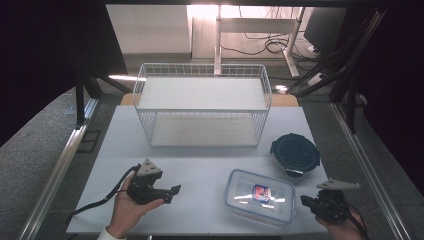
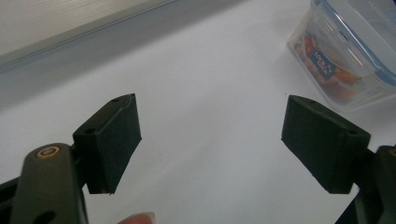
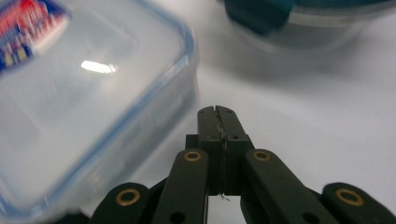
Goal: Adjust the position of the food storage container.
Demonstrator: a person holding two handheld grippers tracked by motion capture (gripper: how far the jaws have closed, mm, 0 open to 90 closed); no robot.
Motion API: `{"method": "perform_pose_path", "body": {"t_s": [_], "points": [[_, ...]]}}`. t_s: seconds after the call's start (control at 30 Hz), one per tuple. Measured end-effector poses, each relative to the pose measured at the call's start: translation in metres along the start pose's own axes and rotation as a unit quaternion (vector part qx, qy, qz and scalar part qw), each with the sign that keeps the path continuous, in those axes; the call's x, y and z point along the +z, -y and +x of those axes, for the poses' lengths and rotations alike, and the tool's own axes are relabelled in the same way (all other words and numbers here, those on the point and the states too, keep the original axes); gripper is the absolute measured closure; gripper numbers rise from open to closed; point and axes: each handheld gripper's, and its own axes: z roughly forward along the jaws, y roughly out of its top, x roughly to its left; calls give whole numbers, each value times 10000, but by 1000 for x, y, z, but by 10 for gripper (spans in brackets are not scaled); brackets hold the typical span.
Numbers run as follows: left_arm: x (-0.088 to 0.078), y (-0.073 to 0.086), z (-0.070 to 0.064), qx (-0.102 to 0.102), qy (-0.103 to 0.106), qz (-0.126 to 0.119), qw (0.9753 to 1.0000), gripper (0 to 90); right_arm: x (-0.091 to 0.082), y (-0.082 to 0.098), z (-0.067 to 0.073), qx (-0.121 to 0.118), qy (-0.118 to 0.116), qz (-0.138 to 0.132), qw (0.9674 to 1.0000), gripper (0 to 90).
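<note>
On the near right of the white surface [image 1: 200, 175], a clear rectangular container [image 1: 260, 196] lies between two grippers, neither touching it.

The right gripper [image 3: 217, 112] has its jaws pressed together on nothing and sits just beside the container's right end, tips pointing toward the blue-rimmed lid; the left gripper [image 1: 172, 192] rests well apart to the left with jaws spread wide and empty. This looks like the approach before a grasp: the right gripper would need to open before it can take the lid edge or a side wall. A dark round container [image 1: 295, 152] stands close behind, leaving little room on that side, and the near edge of the surface is close. Open room lies to the left and toward the wire rack [image 1: 202, 105].
</note>
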Motion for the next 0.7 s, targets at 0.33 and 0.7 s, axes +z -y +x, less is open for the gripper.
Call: {"method": "perform_pose_path", "body": {"t_s": [0.33, 0.7], "points": [[0, 1, -1, -1, -23, -55, 10000, 197, 4, 5, 15, -118, -227, 152, 9996, 892], [5, 2, 0, -34, 37, 19, 10000, 199, 8, 0, 24, -132, -349, 235, 9990, 892]]}}
